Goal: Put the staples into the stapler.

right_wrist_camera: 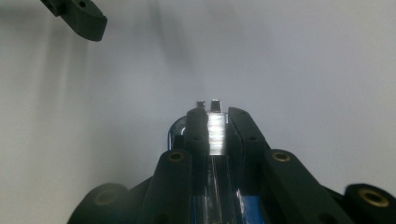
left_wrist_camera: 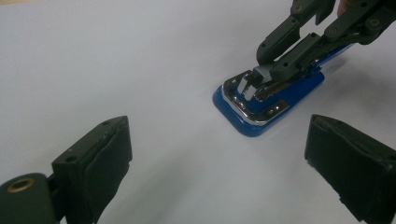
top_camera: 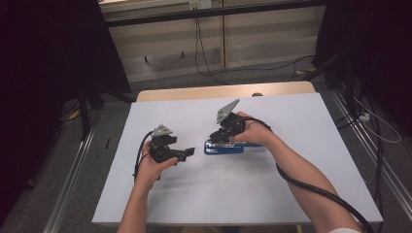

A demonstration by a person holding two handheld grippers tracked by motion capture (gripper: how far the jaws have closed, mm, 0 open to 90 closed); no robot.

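right gripper (top_camera: 216, 137) pinches the metal top arm of a blue stapler (top_camera: 224, 147) on the white table (top_camera: 291, 184), jaws pressed in on either side of the shiny strip, as seen in the right gripper view (right_wrist_camera: 215, 130). stapler's blue base sits flat on the table under the jaws, chrome front end poking out just past the tips (left_wrist_camera: 252, 100). person's right hand (top_camera: 255, 132) wraps the gripper body from behind, grey plate tilted up on top, thick black cable (top_camera: 316, 187) trailing back along the forearm. left gripper (top_camera: 187, 153) hangs just beside the stapler's front end, not touching it, jaws spread wide w/ bare table between the pads (left_wrist_camera: 112, 154). left hand (top_camera: 150, 167) holds it from below; looks to hover a bit above the table, though the high view is too dim to be sure. wooden table edge (top_camera: 223, 91) shows beyond the white sheet.
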